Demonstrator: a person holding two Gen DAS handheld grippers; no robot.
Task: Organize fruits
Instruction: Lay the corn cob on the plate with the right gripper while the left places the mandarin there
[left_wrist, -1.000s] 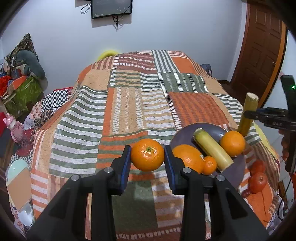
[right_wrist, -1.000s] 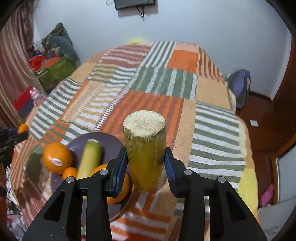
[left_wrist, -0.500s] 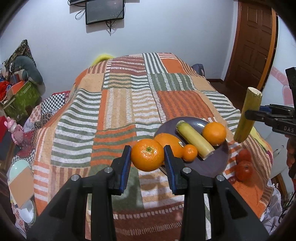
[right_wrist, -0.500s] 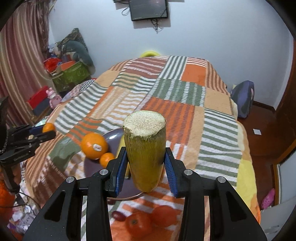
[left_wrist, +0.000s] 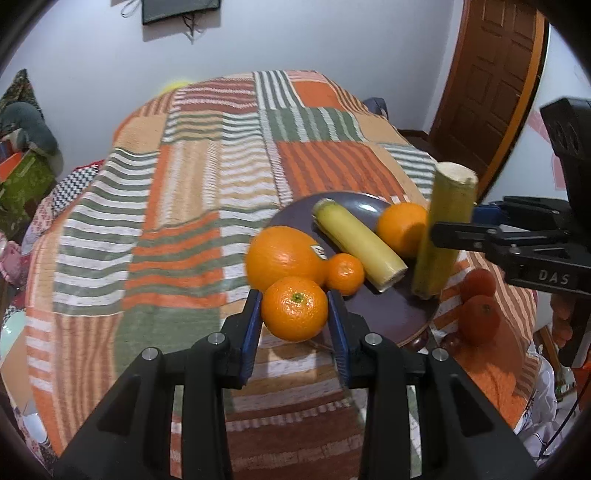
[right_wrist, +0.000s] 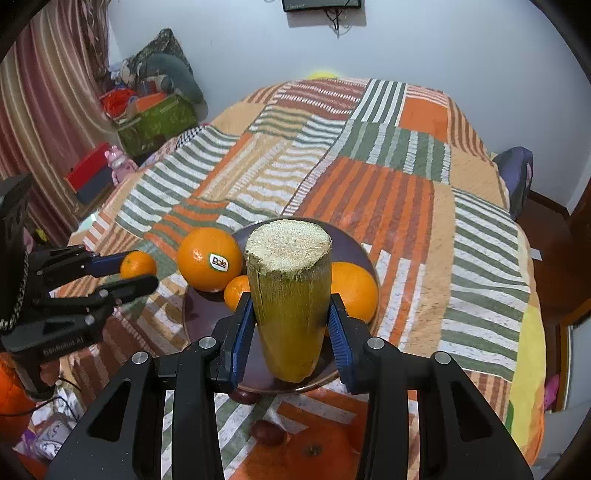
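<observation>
My left gripper is shut on an orange, held just in front of the dark plate's near-left rim. The plate holds a large orange, a small mandarin, a yellow cane piece and another orange. My right gripper is shut on an upright sugarcane piece, its lower end over the plate. That gripper shows at the right of the left wrist view. The left gripper shows at the left of the right wrist view.
The plate sits on a bed with a striped patchwork blanket. Red tomatoes and small dark fruits lie beside the plate near the bed's edge. A door stands at the right, clutter at the left.
Both grippers have moved closer to the plate. The orange now hangs by its near rim and the cane piece has come down over the plate.
</observation>
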